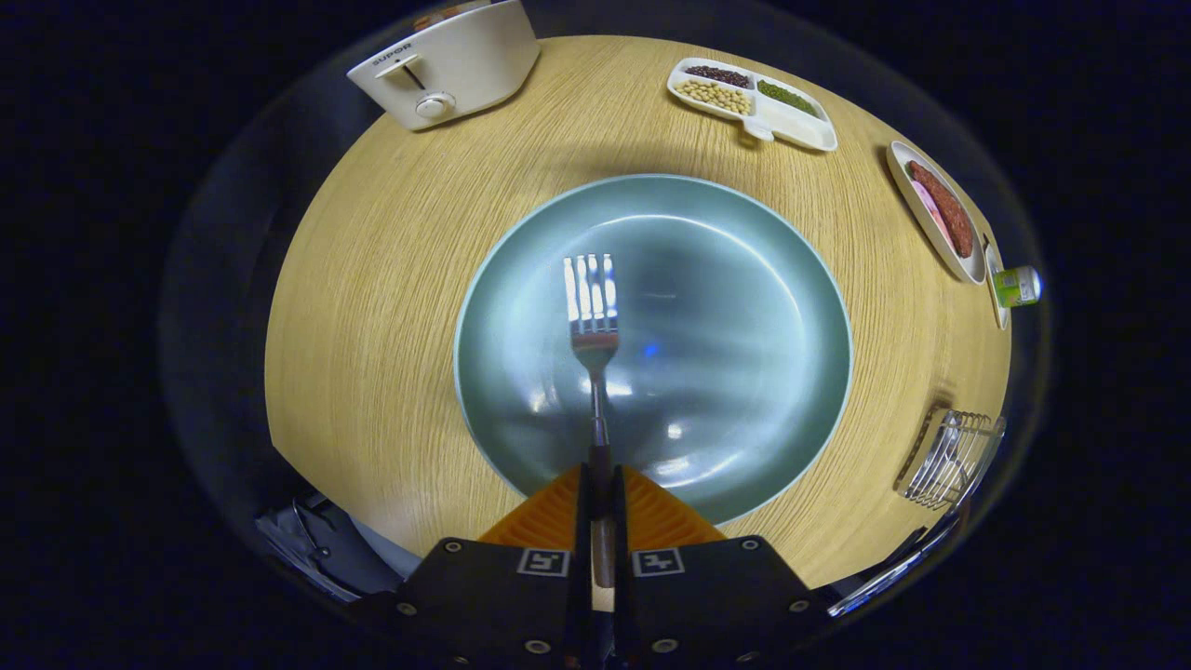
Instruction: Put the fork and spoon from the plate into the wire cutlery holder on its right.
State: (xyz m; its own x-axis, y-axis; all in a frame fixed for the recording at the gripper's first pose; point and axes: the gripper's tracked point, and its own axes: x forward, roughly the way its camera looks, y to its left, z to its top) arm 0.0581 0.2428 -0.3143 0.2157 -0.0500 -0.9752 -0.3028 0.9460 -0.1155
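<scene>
Pinching the fork [593,321] by its handle, the gripper [600,484] holds it above the plate [744,372]. Tines point forward. The wire cutlery holder [954,456] stands on the tabletop [372,307] to the right.

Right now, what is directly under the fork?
The fork, clamped by its handle in the gripper, hangs over the bare green plate. The plate beneath its handle is hidden by the fingers.

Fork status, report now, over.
Claw shut on fork handle, tines over plate. Wire cutlery holder off right. Nothing between.
</scene>
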